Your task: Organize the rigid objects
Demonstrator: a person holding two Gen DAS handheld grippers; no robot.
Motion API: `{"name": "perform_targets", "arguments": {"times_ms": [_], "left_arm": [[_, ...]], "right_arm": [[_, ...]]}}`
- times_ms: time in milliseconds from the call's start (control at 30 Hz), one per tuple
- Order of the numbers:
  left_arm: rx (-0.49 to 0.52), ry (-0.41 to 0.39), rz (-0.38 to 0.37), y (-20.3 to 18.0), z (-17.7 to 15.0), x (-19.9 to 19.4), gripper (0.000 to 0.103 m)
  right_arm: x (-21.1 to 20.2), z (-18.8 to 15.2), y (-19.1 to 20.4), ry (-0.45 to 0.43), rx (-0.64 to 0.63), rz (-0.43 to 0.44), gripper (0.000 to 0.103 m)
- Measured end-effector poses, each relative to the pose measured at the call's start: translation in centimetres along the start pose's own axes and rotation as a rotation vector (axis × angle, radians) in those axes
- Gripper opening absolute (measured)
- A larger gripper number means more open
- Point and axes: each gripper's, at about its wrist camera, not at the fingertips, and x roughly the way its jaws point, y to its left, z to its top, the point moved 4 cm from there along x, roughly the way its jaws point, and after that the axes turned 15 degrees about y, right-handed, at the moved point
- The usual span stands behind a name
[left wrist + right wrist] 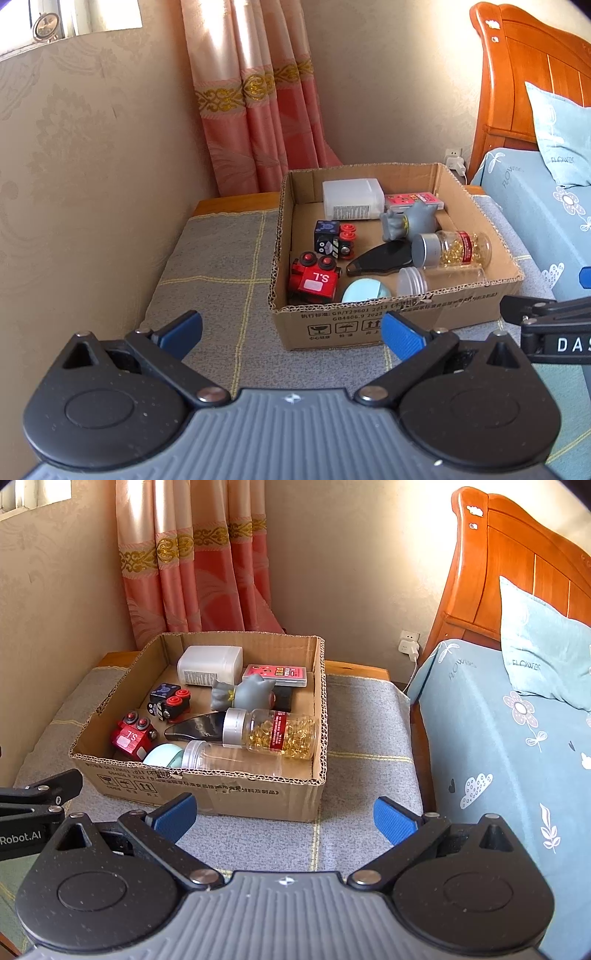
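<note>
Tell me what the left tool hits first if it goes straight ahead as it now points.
Most likely the near wall of the cardboard box, right ahead of the open left tool; depth is unclear, so it might meet the grey checked cloth first.

The cardboard box (pixel 258 794) is brown with black print on its near wall. Inside, the toy train (pixel 131 738) is red, the toy car (pixel 168 701) black with red wheels, the bottle (pixel 275 734) clear with gold capsules and a red label. The cloth (pixel 369 738) is grey with yellow lines. The curtain (pixel 192 561) at the far left is pink with gold trim; the bedsheet (pixel 498 757) at the right, pale blue with flowers.
</note>
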Motion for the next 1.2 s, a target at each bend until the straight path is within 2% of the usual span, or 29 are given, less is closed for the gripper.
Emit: {"name": "perform_targets", "arguments": {"times_ms": [1200], "left_arm": [[0.016,0.0,0.019,-0.48,-0.02,-0.19,0.102]], "right_arm": [[-0.09,-0.22,-0.04,-0.008,-0.001,0.012,0.103]]}}
